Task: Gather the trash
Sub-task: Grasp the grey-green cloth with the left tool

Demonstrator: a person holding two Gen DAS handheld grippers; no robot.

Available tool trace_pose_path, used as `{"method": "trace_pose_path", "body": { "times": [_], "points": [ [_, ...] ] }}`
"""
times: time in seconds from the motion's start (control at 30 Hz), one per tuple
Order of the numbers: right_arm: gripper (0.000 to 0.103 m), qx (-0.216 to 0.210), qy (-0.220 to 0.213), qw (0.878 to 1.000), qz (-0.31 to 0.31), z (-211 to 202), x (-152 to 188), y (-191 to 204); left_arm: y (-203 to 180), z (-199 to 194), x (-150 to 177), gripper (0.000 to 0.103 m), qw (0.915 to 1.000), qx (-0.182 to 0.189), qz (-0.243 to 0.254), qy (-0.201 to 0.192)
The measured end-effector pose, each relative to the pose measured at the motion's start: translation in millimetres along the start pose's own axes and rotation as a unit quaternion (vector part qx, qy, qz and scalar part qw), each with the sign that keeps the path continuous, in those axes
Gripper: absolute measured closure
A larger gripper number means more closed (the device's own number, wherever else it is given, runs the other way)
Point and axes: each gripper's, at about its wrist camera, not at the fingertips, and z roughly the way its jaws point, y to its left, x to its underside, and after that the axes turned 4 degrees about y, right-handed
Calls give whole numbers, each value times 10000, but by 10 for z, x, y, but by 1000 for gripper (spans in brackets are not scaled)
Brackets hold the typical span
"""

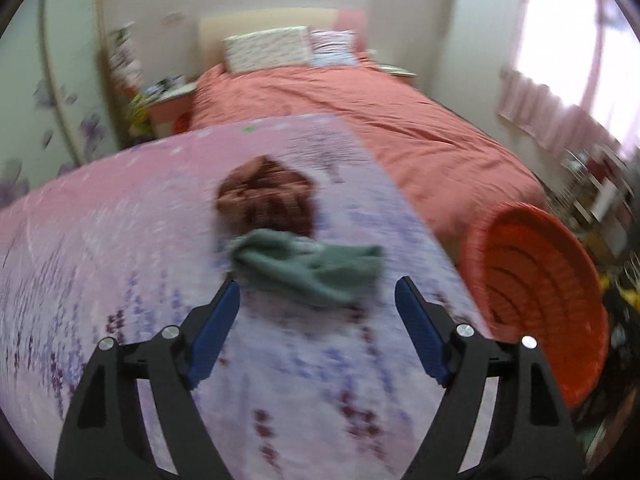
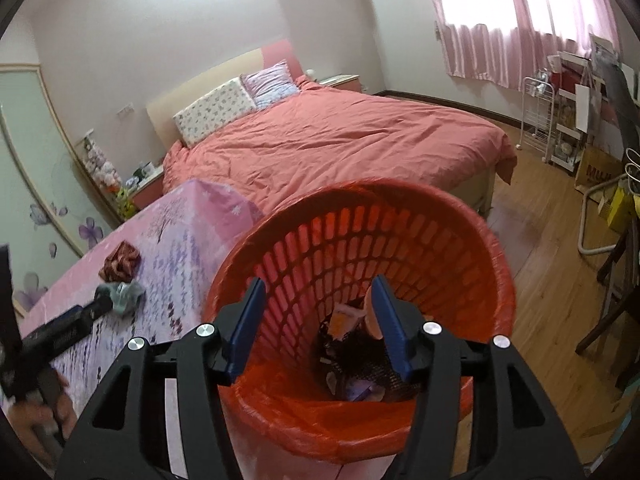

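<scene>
Left gripper [image 1: 316, 304], fingers apart, nears a crumpled green cloth [image 1: 308, 268] lying on the surface [image 1: 120, 240] just ahead of the fingertips. The fingers should straddle the cloth's bulk before closing. Right gripper [image 2: 318, 316], fingers apart and empty, hangs over the orange basket [image 2: 480, 240].

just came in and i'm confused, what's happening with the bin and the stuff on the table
A person is collecting trash with a handheld gripper in each hand. The left gripper, open, is aimed at a crumpled green cloth lying on the floral tablecloth, next to a reddish-brown crumpled piece. The right gripper hovers open and empty over the orange wastebasket, which already has trash in the bottom.
</scene>
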Motion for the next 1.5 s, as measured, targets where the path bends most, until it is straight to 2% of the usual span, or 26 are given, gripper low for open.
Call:
{"method": "trace_pose_path", "body": {
  "times": [0.17,0.27,0.33,0.4,0.47,0.53,0.7,0.97,1.07,1.17,1.23,1.33,1.4,1.5],
  "points": [
    [47,-21,117,9996,-268,44,89,176,120,208,-100,43,9995,24,-234,228],
    [47,-40,175,9993,-325,60,122,234,133,361,-100,61,9990,-88,-179,401],
    [47,-55,193,9992,-351,61,144,277,152,379,-88,79,9991,-210,-173,312],
    [47,-62,198,9991,-379,52,155,311,226,370,-68,89,9993,-172,-179,276],
    [47,-82,208,9989,-414,51,165,358,301,342,-46,93,9994,-94,-199,263],
    [47,-117,225,9986,-454,52,184,417,413,297,-11,94,9994,-182,-170,237],
    [47,-247,295,9975,-593,63,246,602,871,140,123,94,9986,-358,-321,201],
    [48,-511,449,9932,-947,129,360,1027,1901,-182,356,94,9915,-1165,-555,138],
    [48,-599,522,9910,-1080,167,405,1197,2208,-257,417,91,9900,-1166,-764,218],
    [48,-649,583,9886,-1225,199,456,1358,2384,-352,460,77,9895,-1049,-987,131],
    [48,-665,607,9870,-1330,209,477,1456,2426,-426,477,50,9890,-933,-1147,-21],
    [48,-671,624,9854,-1438,208,500,1540,2412,-510,468,38,9882,-741,-1322,-211],
    [48,-668,633,9846,-1484,212,508,1589,2354,-483,439,33,9885,-759,-1294,-189],
    [48,-654,659,9836,-1545,232,527,1666,2266,-341,343,33,9900,-866,-1113,-54]
  ]
}}
